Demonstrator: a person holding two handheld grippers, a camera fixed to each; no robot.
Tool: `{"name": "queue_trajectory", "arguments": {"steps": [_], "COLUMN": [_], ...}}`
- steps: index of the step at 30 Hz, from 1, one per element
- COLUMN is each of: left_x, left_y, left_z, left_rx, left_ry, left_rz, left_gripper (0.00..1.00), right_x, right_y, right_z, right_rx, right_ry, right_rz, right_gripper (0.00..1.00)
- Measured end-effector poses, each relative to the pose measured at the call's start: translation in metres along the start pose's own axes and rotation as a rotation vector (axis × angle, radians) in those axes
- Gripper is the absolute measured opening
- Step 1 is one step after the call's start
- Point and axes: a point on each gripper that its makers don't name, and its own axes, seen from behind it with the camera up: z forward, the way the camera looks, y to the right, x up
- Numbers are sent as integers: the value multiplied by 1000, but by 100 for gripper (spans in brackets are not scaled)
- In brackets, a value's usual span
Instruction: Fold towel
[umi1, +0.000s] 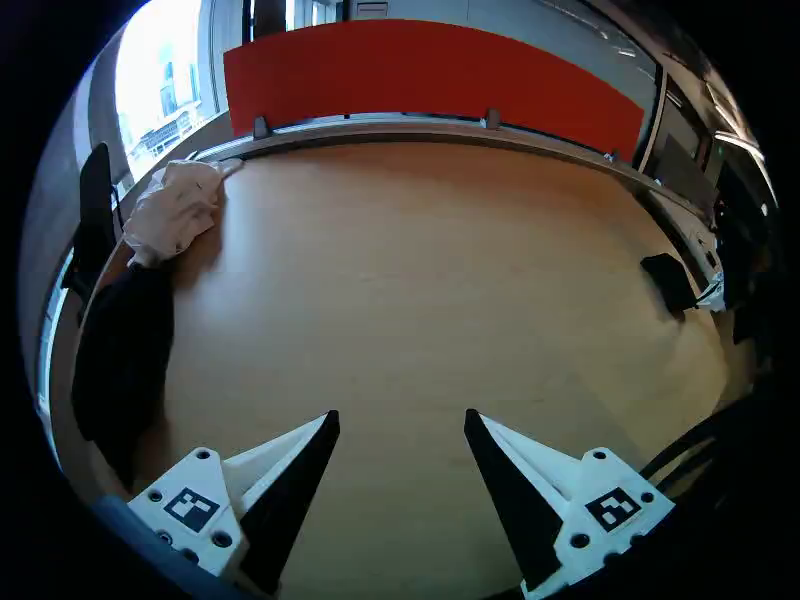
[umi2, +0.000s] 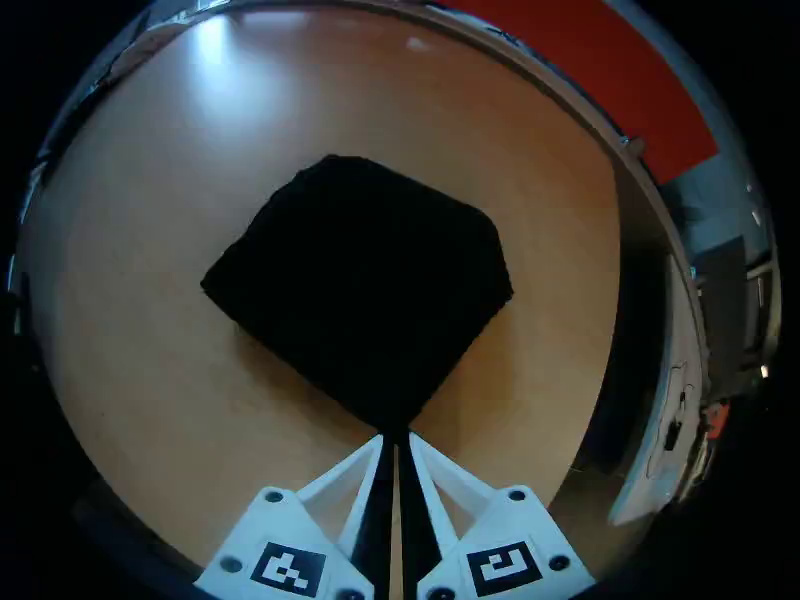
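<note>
A black towel (umi2: 360, 290) lies flat on the wooden table (umi2: 130, 200) in the right gripper view, folded into a rough square. Its near corner runs in between the tips of my right gripper (umi2: 397, 440), whose jaws are shut on that corner. In the left gripper view my left gripper (umi1: 400, 425) hovers open over bare wood (umi1: 420, 280) with nothing between its fingers. A dark cloth (umi1: 125, 360) lies off to its left on the table's edge.
A crumpled white cloth (umi1: 175, 210) sits at the far left of the table, beyond the dark cloth. A red partition (umi1: 430, 75) runs along the table's back edge. A black chair (umi1: 95, 215) stands at the left, and a small black object (umi1: 668, 280) lies at the right.
</note>
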Motion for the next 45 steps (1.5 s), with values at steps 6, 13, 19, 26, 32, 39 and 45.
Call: {"name": "queue_trajectory", "arguments": {"steps": [6, 13, 19, 26, 32, 39, 45], "left_x": [-1, -1, 0, 0, 1, 2, 3], "left_y": [1, 2, 2, 2, 3, 4, 4], "left_z": [0, 1, 2, 3, 3, 4, 3], "left_rx": [1, 1, 1, 0, -3, -6, -6], "left_ry": [-6, -8, -8, -7, -5, -3, 1], "left_rz": [4, 2, 2, -2, -6, -7, -8], "left_gripper": [93, 93, 93, 93, 93, 93, 93], "right_x": [-2, 0, -2, -6, -6, -1, 6], "right_y": [1, 3, 5, 5, 7, 4, 3], "right_z": [6, 6, 3, -2, -9, -15, -17], "right_rx": [-2, -13, -18, -20, -29, -24, -22], "right_ry": [-12, -7, 0, 11, 29, 51, 65], "right_rz": [11, 25, 43, 55, 68, 78, 77], "right_gripper": [4, 4, 8, 38, 80, 94, 94]}}
